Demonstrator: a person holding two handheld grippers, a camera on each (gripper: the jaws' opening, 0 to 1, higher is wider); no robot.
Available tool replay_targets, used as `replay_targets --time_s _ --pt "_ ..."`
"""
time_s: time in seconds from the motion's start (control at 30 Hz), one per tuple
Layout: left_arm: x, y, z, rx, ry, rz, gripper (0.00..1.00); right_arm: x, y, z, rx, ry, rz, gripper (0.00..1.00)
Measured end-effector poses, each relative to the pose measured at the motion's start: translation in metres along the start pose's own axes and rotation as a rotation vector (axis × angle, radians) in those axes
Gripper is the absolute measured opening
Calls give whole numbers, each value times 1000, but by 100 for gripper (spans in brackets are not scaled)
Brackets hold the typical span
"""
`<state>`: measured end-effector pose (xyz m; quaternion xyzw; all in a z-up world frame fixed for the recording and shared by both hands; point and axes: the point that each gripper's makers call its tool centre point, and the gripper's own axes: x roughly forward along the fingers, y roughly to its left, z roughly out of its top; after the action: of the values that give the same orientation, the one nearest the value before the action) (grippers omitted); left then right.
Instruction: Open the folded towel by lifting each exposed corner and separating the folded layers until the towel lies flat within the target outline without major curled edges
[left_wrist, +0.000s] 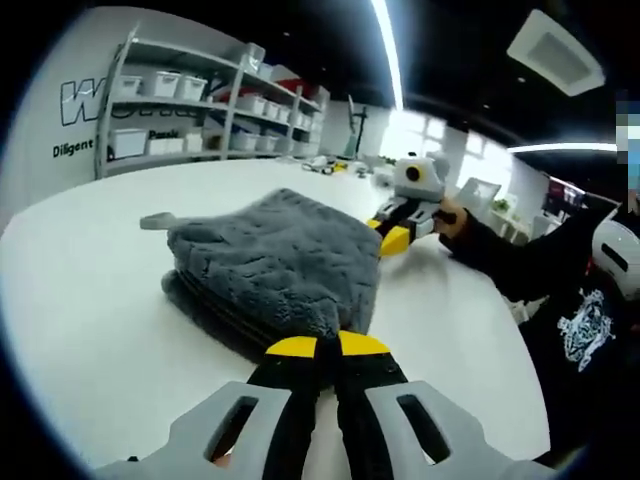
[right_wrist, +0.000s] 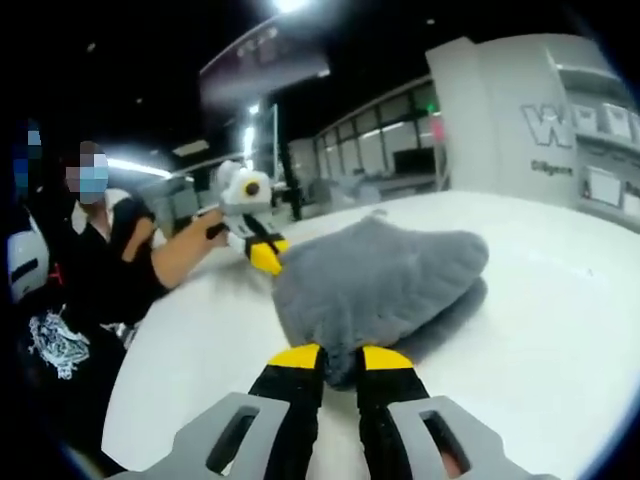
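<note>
Left gripper (left_wrist: 327, 346) with jaws pinching the near corner of the grey towel (left_wrist: 285, 262). Right gripper (right_wrist: 339, 357) pinching the opposite corner, jaws tight on the cloth. Towel still folded in thick layers, top layer lifted, on the white surface (left_wrist: 90, 300). Farther back, shelves (left_wrist: 215, 100) with bins.

I'm reading "Diligent" in small dark letters on the white wall (left_wrist: 60, 110) beside the shelves (left_wrist: 215, 105); above it I'm seeing a big outlined "W", the rest too hidden to read.
</note>
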<state>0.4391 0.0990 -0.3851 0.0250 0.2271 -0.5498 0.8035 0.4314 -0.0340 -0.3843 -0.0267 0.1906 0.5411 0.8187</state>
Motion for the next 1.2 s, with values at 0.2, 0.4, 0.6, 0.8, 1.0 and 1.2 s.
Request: replay_targets --time_s 0.2,0.4,0.6,0.8,1.0,1.2 --pt "0 -8 -2 -2 12 -34 3 -4 5 -1 -6 12 25 7" --pt "1 -14 -5 -4 20 -62 3 -9 12 -5 12 22 61 7" --pt "1 -21 -7 -4 29 -94 4 -12 15 -7 14 29 75 7" --pt "0 -23 -9 -2 31 -103 4 -14 21 -9 14 34 93 8" --pt "1 -25 -10 -6 32 -107 3 -15 21 -10 13 37 94 8" --pt "0 -28 -11 -5 36 -118 4 -16 23 -11 10 39 96 8"
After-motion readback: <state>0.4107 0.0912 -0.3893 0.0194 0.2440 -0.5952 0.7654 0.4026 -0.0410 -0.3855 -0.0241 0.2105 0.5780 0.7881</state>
